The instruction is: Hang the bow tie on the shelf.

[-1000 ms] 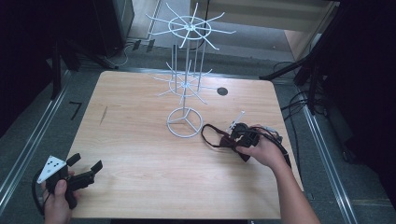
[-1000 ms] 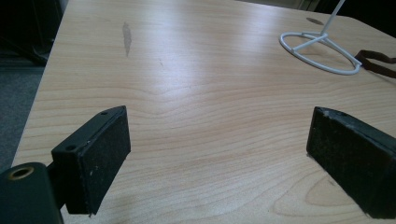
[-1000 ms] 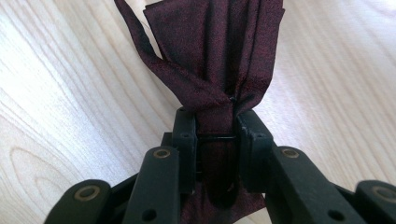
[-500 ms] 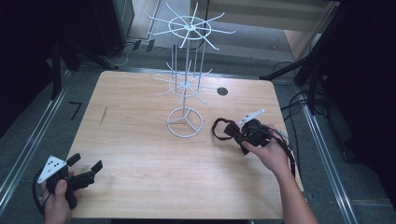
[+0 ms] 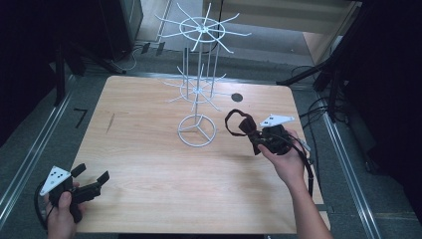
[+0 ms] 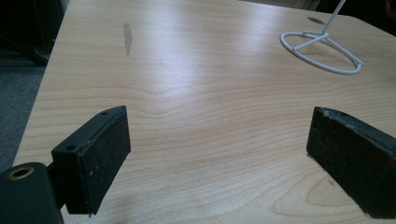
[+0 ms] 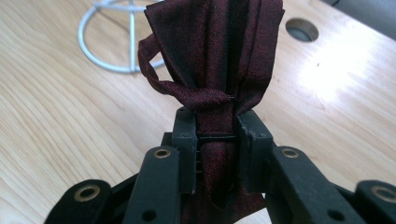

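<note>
Two black two-jaw grippers over a light wooden bench [image 5: 149,149]: left gripper [image 5: 89,181] at the near left corner, jaws spread wide, nothing between them; right gripper [image 7: 215,135] further in, to the right, clenched on a dark maroon fabric bow tie [image 7: 215,51] lifted clear of the wood, strap looping toward a white wire display stand [image 5: 197,84] with ring base just beyond, mid-bench.
</note>
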Available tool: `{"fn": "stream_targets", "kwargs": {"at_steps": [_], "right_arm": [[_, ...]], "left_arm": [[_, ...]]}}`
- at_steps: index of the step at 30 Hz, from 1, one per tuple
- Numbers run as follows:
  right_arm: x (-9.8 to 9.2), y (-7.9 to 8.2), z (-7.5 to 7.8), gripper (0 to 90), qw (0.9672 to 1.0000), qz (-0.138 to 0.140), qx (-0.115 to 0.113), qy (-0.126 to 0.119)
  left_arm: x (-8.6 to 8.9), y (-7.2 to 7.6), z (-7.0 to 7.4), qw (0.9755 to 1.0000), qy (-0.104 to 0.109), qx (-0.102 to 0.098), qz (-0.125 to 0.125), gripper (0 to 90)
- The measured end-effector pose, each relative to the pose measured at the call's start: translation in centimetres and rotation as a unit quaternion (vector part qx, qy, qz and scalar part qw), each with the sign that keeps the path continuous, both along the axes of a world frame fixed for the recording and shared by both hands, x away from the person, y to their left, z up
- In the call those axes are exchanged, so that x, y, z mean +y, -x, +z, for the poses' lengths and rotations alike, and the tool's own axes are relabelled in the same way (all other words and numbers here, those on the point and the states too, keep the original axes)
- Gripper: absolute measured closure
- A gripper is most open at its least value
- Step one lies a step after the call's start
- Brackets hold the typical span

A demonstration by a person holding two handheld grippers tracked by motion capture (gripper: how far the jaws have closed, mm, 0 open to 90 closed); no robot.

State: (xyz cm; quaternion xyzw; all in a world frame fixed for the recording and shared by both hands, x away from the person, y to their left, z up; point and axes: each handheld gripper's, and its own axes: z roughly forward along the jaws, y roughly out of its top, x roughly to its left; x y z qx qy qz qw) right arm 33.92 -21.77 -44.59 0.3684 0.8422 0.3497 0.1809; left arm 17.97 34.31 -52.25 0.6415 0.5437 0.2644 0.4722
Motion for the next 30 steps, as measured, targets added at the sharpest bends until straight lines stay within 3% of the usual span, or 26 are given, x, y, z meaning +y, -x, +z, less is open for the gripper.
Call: {"fn": "stream_targets", "kwargs": {"at_steps": [6,12,30], "right_arm": [[0.1,0.1,0.5,73.1,0.9996,-0.008,-0.019,-0.019],[0.1,0.4,1.1,73.1,0.9972,-0.032,-0.056,-0.039],[0.2,0.6,3.2,73.2,0.9900,-0.062,-0.106,-0.070]], "left_arm": [[0.0,0.0,0.0,1.0000,0.001,0.000,0.000,6.8],[0.0,0.0,0.0,1.0000,0.001,0.000,0.000,6.8],[0.1,0.0,0.0,1.0000,0.001,0.001,0.000,6.8]]}}
